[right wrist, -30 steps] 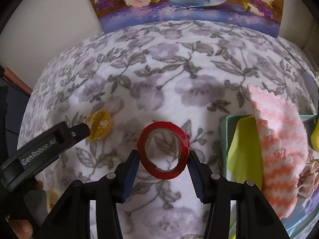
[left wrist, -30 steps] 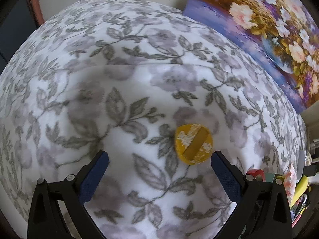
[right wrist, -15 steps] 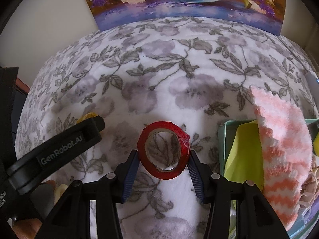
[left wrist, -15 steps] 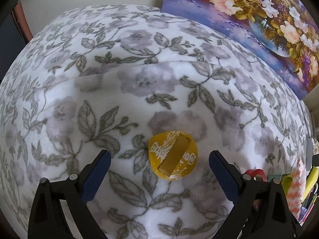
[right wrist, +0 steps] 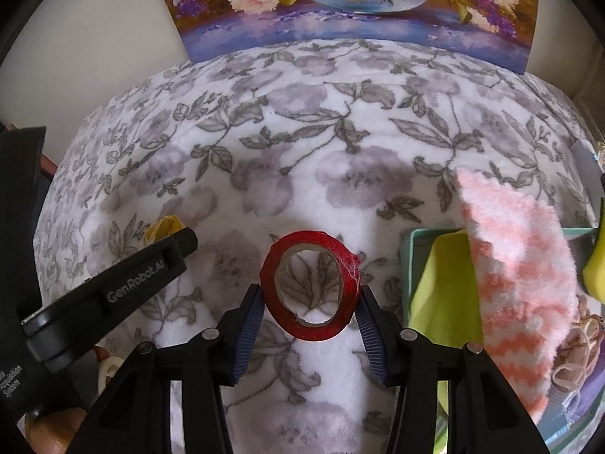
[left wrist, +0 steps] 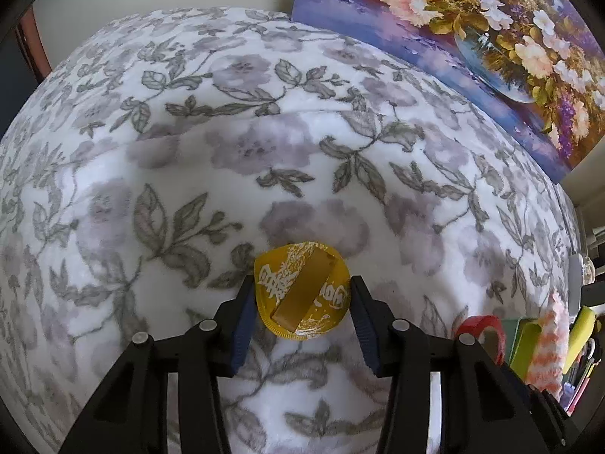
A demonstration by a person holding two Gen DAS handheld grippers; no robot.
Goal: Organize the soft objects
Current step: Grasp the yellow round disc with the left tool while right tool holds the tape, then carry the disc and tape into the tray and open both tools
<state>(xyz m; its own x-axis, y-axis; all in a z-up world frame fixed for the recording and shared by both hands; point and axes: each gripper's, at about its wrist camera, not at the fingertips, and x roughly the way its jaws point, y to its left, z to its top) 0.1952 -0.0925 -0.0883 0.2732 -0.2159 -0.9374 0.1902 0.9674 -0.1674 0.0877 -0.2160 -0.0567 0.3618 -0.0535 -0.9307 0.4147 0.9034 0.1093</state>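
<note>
A round yellow packet (left wrist: 302,297) with white print and a brown strip lies on the floral blanket (left wrist: 227,151). My left gripper (left wrist: 301,283) points down over it. Its jaws are closing, and both blue pads touch the packet's sides, whose rim looks slightly pinched. In the right wrist view the packet (right wrist: 164,227) peeks out behind one left finger (right wrist: 166,257). My right gripper (right wrist: 308,302) is shut on a red tape roll (right wrist: 302,240), which stands on edge between the pads just above the blanket. The roll (left wrist: 480,325) also shows in the left wrist view.
A teal tray (right wrist: 410,249) at the right holds a yellow-green cloth (right wrist: 442,287), a fuzzy pink-and-white sock (right wrist: 518,265) and other soft items. A flower painting (right wrist: 340,11) leans against the back wall. A person's hand (right wrist: 49,431) shows at the lower left.
The left gripper came down over the yellow packet and its wide-open jaws closed onto the packet's sides. The right gripper stays still with the red tape roll.
</note>
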